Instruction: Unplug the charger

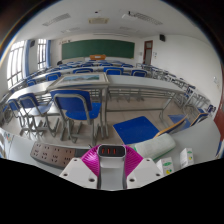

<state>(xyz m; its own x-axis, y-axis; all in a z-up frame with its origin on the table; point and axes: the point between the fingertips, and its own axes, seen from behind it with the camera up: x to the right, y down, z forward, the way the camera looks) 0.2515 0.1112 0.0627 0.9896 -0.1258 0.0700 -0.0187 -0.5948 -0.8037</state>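
Observation:
My gripper (111,156) is shut on a white charger (111,168). Its magenta pads (92,161) press on both sides of the charger. The charger's dark end face with red slots (111,150) points forward, clear of any socket. A pale power strip (47,155) with several sockets lies on the table to the left of the fingers, apart from the charger.
A white box (160,148) and a green-and-white carton (185,158) lie to the right of the fingers. A blue chair seat (135,128) is just beyond them. Rows of desks and blue chairs (75,103) fill the classroom, with a green chalkboard (92,48) on the far wall.

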